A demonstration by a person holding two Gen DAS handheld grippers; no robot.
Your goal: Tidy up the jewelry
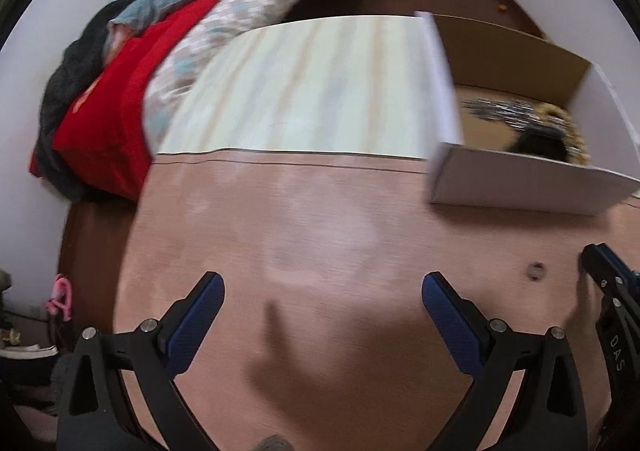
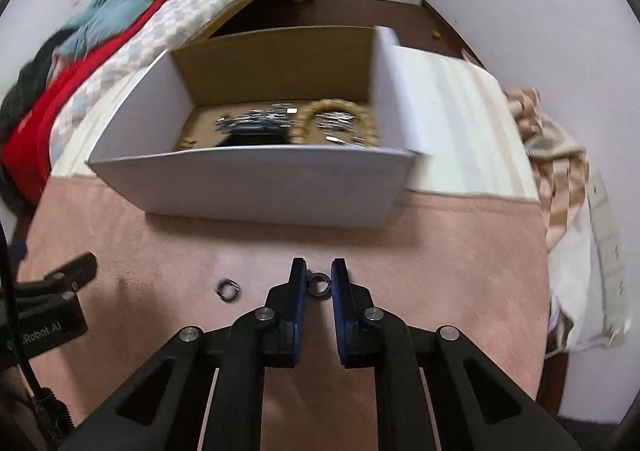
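Ahead of my right gripper [image 2: 319, 283] the pink tabletop [image 2: 440, 251] lies bare up to the white box [image 2: 256, 187], whose near wall blocks the way. My left gripper [image 1: 322, 291] has bare table ahead; that box [image 1: 520, 187] stands far right.

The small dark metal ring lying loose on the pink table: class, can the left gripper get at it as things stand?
Probably yes: the small dark metal ring lies bare on the pink table, and the left gripper is open, with nothing between.

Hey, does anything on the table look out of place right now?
Yes: two small dark metal rings lie loose on the pink tabletop outside the white cardboard box holding the other jewelry. One sits alone; the other is between the right gripper's fingers.
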